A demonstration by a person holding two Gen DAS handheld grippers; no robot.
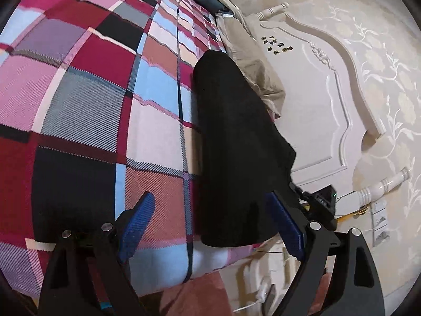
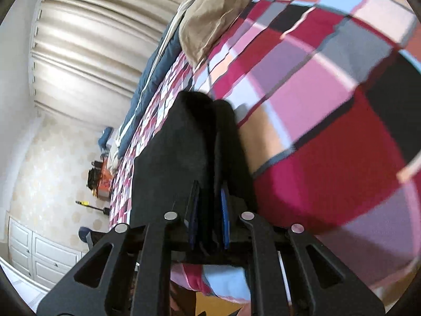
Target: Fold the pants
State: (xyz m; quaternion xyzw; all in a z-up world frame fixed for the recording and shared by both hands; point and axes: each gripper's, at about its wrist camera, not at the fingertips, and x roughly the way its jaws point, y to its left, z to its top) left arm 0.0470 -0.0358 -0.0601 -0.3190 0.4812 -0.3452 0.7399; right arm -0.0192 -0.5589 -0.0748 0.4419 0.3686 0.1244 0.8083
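Bedding: checked bedspread (image 1: 86,84) in red, pink, blue and black squares covers the bed; crumpled beige cloth (image 1: 252,63) lies at its far edge, beside a dark blue quilt (image 2: 155,73).
Pants: long black fabric pants (image 1: 231,142) lie stretched along the bed's edge, close to the white carved headboard (image 1: 310,84), with the beige cloth just beyond their far end.
Left gripper (image 1: 210,210): jaws spread wide, blue pads on either side of the pants' near end; the pads do not press the cloth, so nothing is grasped.
Right gripper (image 2: 209,210): jaws nearly closed, blue pads pinching a raised fold of the black pants between them.
Left wrist view only: headboard, floral wallpaper (image 1: 381,52), a white wall socket (image 1: 380,218), and part of the other gripper's black body at the pants' right side.
Right wrist view only: beige pleated curtains (image 2: 86,52), white drawer cabinet (image 2: 36,252), small orange and black items (image 2: 100,179) on the floor beside the bed.
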